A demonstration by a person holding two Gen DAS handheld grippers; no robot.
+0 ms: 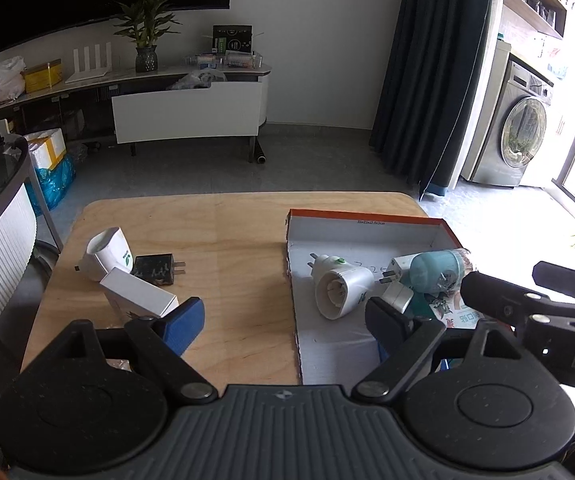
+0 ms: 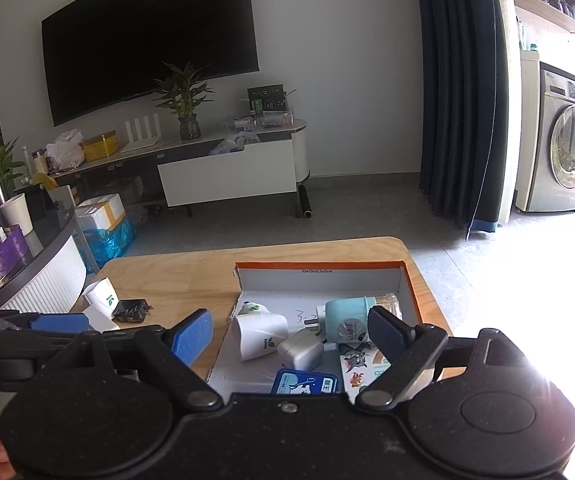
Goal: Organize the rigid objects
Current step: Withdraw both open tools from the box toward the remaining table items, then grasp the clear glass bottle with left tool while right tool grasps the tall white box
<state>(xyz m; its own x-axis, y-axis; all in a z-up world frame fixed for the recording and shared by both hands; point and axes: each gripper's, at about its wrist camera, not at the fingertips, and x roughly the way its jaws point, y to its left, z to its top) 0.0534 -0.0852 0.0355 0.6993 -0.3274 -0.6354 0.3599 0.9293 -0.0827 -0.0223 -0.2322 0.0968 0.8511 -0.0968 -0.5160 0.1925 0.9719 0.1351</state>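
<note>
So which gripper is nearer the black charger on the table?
Left. The left gripper hangs just right of the black charger; the right gripper is over the box.

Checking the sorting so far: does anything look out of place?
Yes. A black charger, a white plug-in device and a small white box lie loose on the wooden table, outside the cardboard box.
</note>
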